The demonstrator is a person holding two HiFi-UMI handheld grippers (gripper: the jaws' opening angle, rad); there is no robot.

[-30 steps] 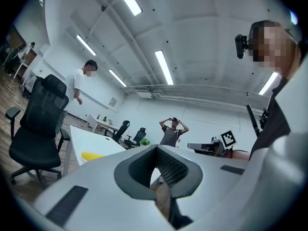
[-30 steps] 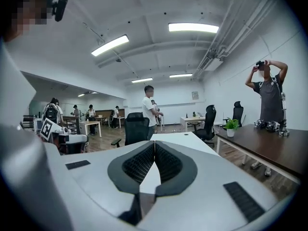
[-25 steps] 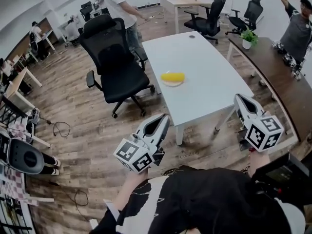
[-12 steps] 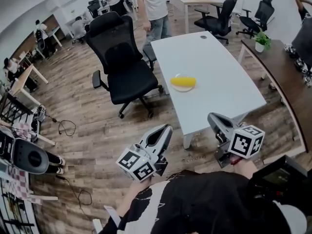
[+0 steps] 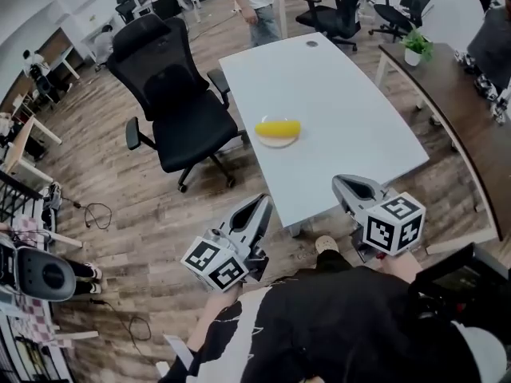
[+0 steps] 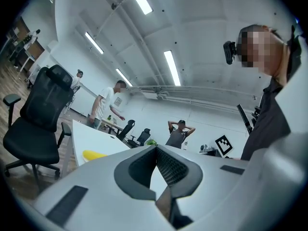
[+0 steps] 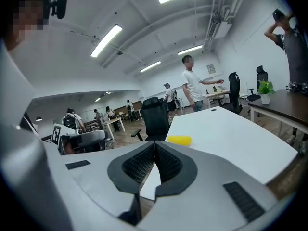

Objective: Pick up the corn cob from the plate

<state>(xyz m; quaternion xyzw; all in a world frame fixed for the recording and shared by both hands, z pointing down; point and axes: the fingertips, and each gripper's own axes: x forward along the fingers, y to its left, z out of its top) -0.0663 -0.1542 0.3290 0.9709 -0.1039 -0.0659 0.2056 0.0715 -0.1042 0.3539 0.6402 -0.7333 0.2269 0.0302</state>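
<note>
One white table [image 5: 343, 110] with corn cob [image 5: 278, 128] — black chair [image 5: 172, 94], plank floor [image 5: 120, 206]

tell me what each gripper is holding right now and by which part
Nothing is held. The left gripper and right gripper both have jaws shut on nothing; the corn cob lies on its plate, untouched.

The floor [image 5: 144, 238] is of dark wood planks — a white table [image 5: 343, 94] stands on it, a black office chair [image 5: 172, 94] just beside. At the right a dark curved desk [image 5: 455, 110] bears a potted plant [image 5: 415, 45]; long light strips [image 6: 172, 67] cross the ceiling
</note>
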